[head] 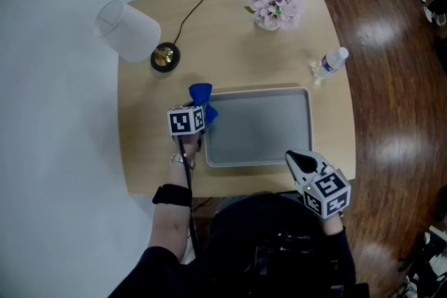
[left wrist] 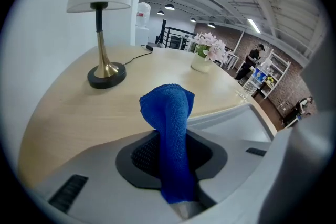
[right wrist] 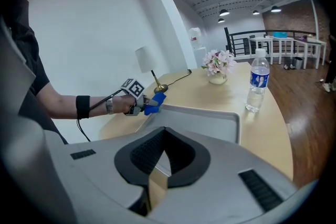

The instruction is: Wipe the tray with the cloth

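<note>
Gripping the blue cloth (left wrist: 170, 113) in the left gripper (head: 202, 110), at the tray's (head: 258, 90) far-left corner.
Closed on nothing at the right gripper (right wrist: 164, 131), by the tray's near-right corner and the table's (head: 230, 31) near edge; open tabletop beyond, up to lamp (head: 133, 35), flowers (head: 274, 5), bottle (head: 330, 63); both pointing downward.

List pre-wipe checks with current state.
1. Cloth gripped by left gripper: ok, pinched between its jaws.
2. Cloth on tray floor: not ok, it sits at the far left corner.
3. Tray free of objects: ok, nothing lies in it.
4. Right gripper out of the wipe path: ok, empty, jaws together, by the near right corner.
5. Bottle and lamp off the tray: ok, both stand on the table.
</note>
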Demonstrator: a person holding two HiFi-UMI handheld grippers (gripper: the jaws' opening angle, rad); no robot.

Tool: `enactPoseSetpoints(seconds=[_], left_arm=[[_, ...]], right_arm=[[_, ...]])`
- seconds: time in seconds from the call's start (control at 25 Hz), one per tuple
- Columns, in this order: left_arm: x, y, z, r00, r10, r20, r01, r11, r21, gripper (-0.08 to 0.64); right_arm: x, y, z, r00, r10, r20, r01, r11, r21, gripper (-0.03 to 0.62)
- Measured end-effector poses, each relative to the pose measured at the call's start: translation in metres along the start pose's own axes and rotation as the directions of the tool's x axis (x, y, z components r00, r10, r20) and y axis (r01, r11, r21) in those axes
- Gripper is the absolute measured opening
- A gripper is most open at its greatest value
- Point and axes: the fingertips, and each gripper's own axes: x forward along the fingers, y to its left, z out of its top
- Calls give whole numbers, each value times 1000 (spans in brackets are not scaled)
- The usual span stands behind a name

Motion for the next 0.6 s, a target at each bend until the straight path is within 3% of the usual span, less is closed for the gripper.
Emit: enactPoseSetpoints(seconds=[0.16, 0.4, 0.6], left_arm=[[19, 1, 4, 999, 2, -42, -2, 1000, 8, 112], [24, 0, -1, 999, 11, -43, -9, 999, 43, 114], [26, 1, -2, 998, 36, -57, -31, 996, 81, 114]], right_arm=[[0, -6, 1, 1000, -7, -11, 7, 1000, 4, 6], [10, -8, -1, 999, -1, -32, 1, 1000, 12, 8], [30, -12, -3, 991, -41, -125, 42, 999, 5, 6]])
